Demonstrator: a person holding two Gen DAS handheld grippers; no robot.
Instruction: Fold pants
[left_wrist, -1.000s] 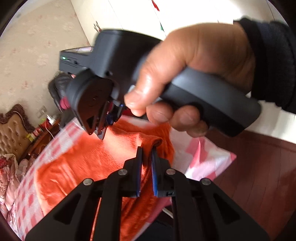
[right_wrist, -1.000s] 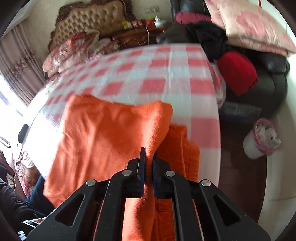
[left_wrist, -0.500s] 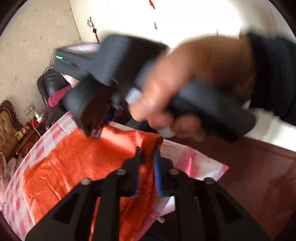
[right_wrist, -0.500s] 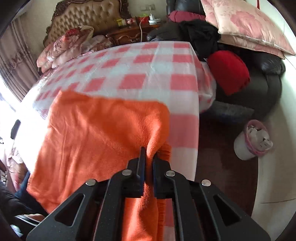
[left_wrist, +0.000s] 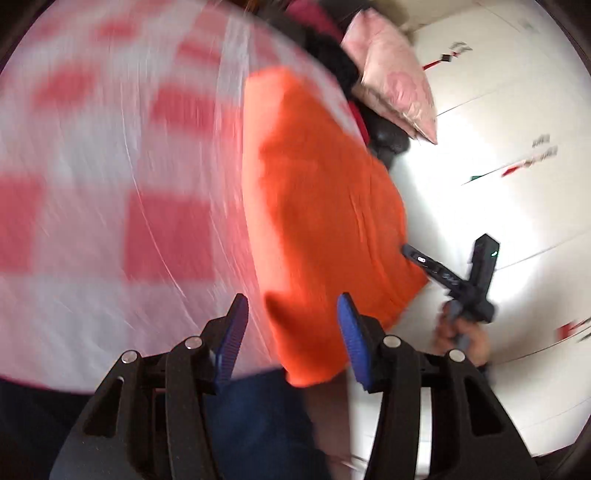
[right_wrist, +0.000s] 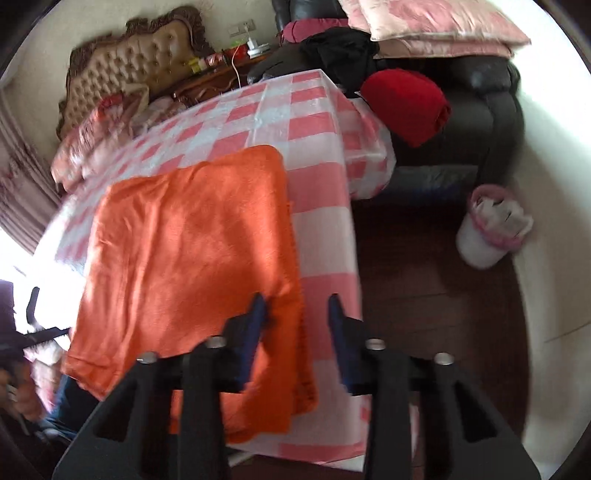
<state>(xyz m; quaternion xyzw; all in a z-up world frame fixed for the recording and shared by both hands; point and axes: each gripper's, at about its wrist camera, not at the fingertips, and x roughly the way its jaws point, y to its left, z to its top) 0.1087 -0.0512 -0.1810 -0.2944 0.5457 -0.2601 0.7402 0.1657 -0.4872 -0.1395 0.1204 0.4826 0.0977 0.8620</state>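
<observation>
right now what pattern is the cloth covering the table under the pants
Pink-and-white checks on the tablecloth, clearest in the right wrist view, under the orange pants.

A home bedroom. Beyond the fingers stand a tufted headboard (right_wrist: 140, 70) and checked bedspread (right_wrist: 295, 107). Right of them, a pillow-piled sofa (right_wrist: 491, 99).

The left gripper (left_wrist: 291, 317) points steeply downward, its jaws opening with blue pads clear of any grip. The right gripper (right_wrist: 295, 314) also tilts downward, jaws opening and pressing on nothing. In the left wrist view, the right hand (left_wrist: 461, 332) wraps the other gripper's dark handle, though blurred.
</observation>
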